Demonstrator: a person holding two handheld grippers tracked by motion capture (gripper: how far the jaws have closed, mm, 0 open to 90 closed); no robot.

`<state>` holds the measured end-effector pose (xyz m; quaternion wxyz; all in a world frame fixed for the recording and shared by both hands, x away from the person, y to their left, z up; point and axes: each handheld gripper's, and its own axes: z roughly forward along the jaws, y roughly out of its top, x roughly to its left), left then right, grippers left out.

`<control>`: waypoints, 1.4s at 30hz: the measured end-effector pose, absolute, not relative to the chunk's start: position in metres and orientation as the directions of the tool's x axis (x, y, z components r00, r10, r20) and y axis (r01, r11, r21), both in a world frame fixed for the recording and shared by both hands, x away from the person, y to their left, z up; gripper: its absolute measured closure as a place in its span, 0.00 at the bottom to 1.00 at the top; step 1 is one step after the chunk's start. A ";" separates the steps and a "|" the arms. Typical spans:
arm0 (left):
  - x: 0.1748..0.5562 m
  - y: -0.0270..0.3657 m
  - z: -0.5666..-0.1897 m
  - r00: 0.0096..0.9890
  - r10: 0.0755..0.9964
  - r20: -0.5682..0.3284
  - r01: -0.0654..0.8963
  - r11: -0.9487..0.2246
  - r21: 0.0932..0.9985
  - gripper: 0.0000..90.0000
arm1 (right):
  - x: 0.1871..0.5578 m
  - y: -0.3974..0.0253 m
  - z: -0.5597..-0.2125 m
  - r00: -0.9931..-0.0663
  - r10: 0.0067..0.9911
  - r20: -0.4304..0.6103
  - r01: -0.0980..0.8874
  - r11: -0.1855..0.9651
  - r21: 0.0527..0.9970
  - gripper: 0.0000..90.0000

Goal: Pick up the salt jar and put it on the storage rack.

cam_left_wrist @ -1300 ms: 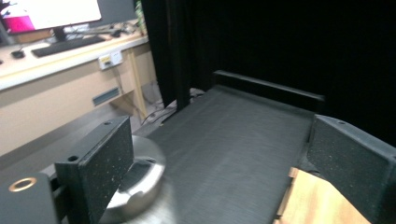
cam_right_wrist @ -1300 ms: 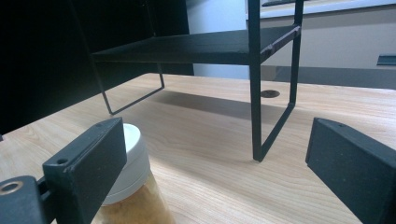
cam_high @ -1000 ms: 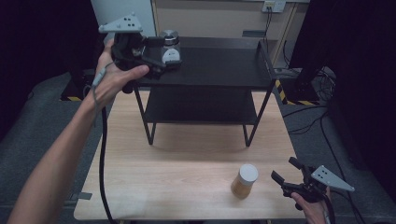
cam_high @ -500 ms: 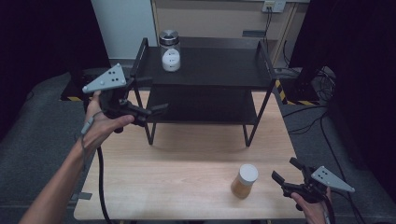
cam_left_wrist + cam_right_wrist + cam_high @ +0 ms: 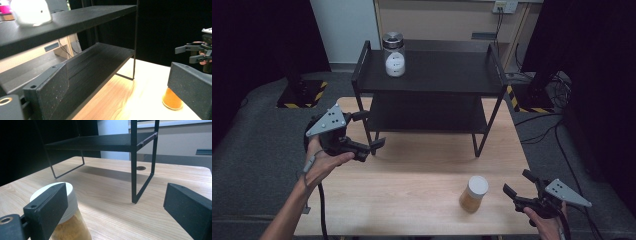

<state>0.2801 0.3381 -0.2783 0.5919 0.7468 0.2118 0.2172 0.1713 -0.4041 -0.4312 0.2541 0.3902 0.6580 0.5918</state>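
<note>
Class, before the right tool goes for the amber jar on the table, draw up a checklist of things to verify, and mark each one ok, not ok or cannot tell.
1. Right tool open wide enough for the jar: ok, its jaws stand well apart.
2. Amber jar upright with its white lid on: ok.
3. Jar lined up between the jaws: not ok, in the right gripper view it sits behind the left jaw.
4. Table around the jar free of clutter: ok.
5. Left tool out of the way: ok, open and empty near the shelf's left leg.
6. Lid screwed tight: cannot tell.
</note>
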 end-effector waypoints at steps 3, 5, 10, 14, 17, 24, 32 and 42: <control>0.272 0.341 -0.288 0.807 0.585 0.080 0.056 -0.211 0.976 0.02 | 0.171 -0.404 -0.431 -0.564 0.816 0.125 0.213 -0.003 0.977 0.06; 0.268 0.343 -0.293 0.802 0.592 0.082 0.054 -0.208 0.977 0.02 | 0.171 -0.404 -0.431 -0.566 0.815 0.124 0.211 -0.002 0.978 0.06; 0.262 0.349 -0.304 0.808 0.587 0.059 0.073 -0.199 0.977 0.02 | 0.171 -0.402 -0.430 -0.570 0.813 0.120 0.212 0.004 0.977 0.06; 0.258 0.352 -0.314 0.801 0.599 0.023 0.123 -0.202 0.972 0.02 | 0.170 -0.402 -0.430 -0.568 0.814 0.117 0.207 0.004 0.978 0.06; 0.252 0.354 -0.324 0.790 0.613 0.007 0.144 -0.197 0.970 0.02 | 0.169 -0.402 -0.430 -0.567 0.815 0.118 0.205 0.001 0.979 0.06; 0.244 0.361 -0.349 0.769 0.638 -0.041 0.199 -0.178 0.964 0.02 | 0.170 -0.401 -0.430 -0.573 0.811 0.116 0.205 0.005 0.979 0.07; 0.236 0.366 -0.366 0.743 0.668 -0.046 0.239 -0.200 0.950 0.02 | 0.169 -0.401 -0.430 -0.569 0.814 0.116 0.205 0.004 0.979 0.07; 0.237 0.370 -0.385 0.739 0.672 -0.046 0.254 -0.215 0.943 0.03 | 0.169 -0.401 -0.429 -0.573 0.812 0.112 0.203 0.008 0.979 0.07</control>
